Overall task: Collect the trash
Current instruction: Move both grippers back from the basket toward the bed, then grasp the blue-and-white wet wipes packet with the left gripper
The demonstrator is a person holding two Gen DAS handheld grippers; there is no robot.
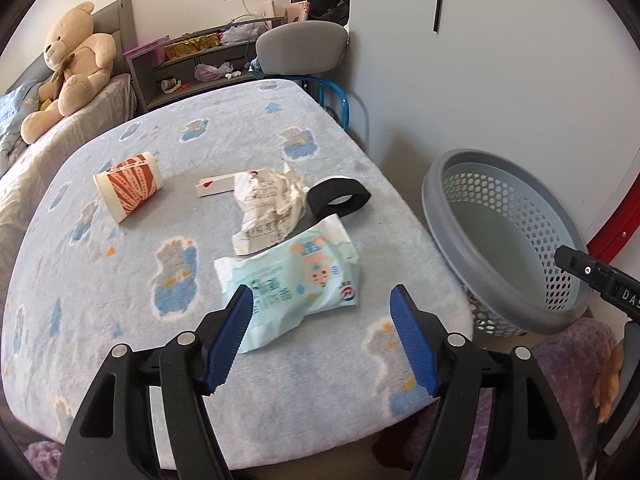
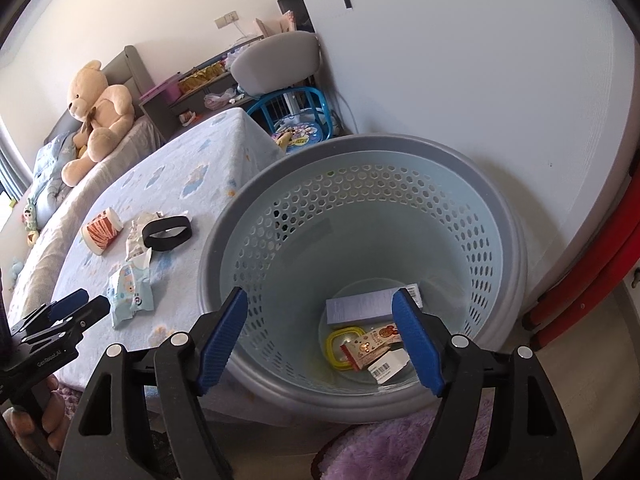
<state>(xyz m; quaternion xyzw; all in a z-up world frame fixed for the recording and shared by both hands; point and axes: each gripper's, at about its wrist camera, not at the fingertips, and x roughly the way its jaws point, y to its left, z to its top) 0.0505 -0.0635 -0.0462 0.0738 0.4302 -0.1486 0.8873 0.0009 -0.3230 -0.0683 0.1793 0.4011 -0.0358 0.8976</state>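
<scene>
On the blue patterned table (image 1: 120,320) lie a light-blue wet-wipe packet (image 1: 296,280), a crumpled white paper wrapper (image 1: 268,208), a black band (image 1: 340,200), a small white-and-red box (image 1: 214,186) and a tipped orange-and-white paper cup (image 1: 128,192). My left gripper (image 1: 322,300) is open just in front of the packet and empty. My right gripper (image 2: 320,304) is open and empty above the grey perforated basket (image 2: 504,216), which holds a pale box (image 2: 360,308), a yellow ring (image 2: 340,350) and snack wrappers (image 2: 368,350). The packet (image 2: 130,294) and cup (image 2: 100,232) show in the right wrist view too.
The basket (image 1: 448,216) stands on the floor right of the table, against a white wall. A grey chair (image 1: 300,48) and blue stool (image 2: 296,120) stand beyond the table. A bed with a teddy bear (image 1: 72,68) lies left. A purple rug (image 2: 400,440) is below.
</scene>
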